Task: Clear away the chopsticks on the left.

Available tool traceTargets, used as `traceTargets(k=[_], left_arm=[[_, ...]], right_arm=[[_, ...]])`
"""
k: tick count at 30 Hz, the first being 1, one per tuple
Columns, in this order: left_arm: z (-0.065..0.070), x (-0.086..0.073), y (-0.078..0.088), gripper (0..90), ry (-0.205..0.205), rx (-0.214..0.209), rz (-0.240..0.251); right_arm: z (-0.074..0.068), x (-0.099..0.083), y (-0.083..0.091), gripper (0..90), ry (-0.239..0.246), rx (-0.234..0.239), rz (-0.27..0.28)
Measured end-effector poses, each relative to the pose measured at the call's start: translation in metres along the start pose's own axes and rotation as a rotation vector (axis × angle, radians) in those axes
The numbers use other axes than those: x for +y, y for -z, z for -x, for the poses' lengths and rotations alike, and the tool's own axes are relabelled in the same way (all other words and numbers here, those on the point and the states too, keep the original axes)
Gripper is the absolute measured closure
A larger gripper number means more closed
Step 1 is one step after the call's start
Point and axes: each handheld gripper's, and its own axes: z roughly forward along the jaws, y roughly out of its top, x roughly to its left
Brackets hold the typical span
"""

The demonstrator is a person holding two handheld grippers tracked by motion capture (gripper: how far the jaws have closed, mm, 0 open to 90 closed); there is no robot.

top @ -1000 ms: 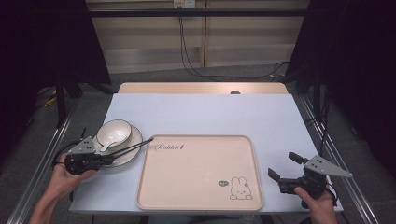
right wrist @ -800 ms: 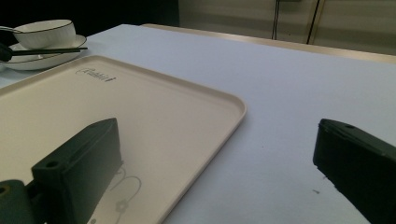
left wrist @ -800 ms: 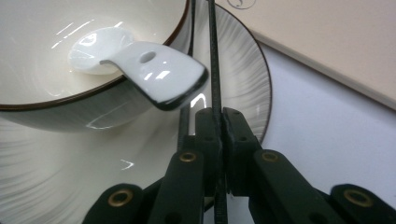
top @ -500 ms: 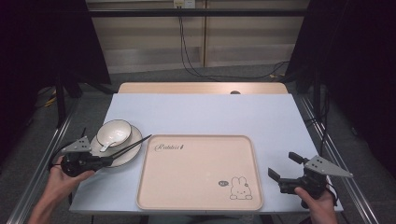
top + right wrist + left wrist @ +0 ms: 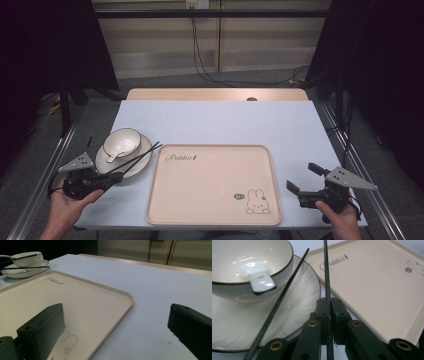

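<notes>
**Left gripper clamped on one chopstick; right gripper open at tray corner**

Table (image 5: pixel 215 120): pale blue top across the middle of the high view, with a wooden strip along its far edge.

Tray (image 5: pixel 212 185): beige, rounded corners, lower centre of the high view. Script logo at its upper left, rabbit drawing at its lower right. Nothing lies on it.

Plate (image 5: pixel 137 167): white with a dark rim, just left of the tray in the high view.

Bowl (image 5: pixel 121 141): white with a dark rim, standing on the plate toward its upper-left side.

Spoon (image 5: pixel 257 281): white, lying inside the bowl with its handle over the rim.

Chopsticks: two, black. One chopstick (image 5: pixel 326 272) is pinched between the closed jaws of the left gripper (image 5: pixel 116 176), at lower left of the high view; in the left gripper view it runs straight up from the jaws, past the plate rim toward the tray's logo corner. The second chopstick (image 5: pixel 279 302) lies across the plate beside the bowl, free of the jaws.

Right gripper (image 5: pixel 302 179): lower right of the high view, jaws spread wide with nothing between them, beside the tray's rabbit corner.
</notes>
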Motion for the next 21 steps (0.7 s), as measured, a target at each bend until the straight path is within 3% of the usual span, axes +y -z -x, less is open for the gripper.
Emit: traceTargets(k=[6, 10, 15, 21], left_arm=[[0.02, 0.002, -0.007, 85.8, 0.035, -0.01, 0.001], [0.031, 0.004, -0.011, 85.9, 0.073, 0.007, 0.004], [0.045, 0.007, -0.018, 86.0, 0.086, 0.023, -0.009], [0.057, 0.011, -0.026, 86.0, 0.157, 0.055, 0.0]], right_arm=[[-0.001, 0.0, 0.0, 0.5, 0.002, 0.005, -0.002], [0.0, 0.0, 0.0, 0.5, 0.002, 0.007, -0.002], [0.0, 0.001, -0.001, 0.5, 0.004, 0.011, 0.003], [-0.001, 0.001, -0.001, 0.5, 0.003, 0.013, 0.003]])
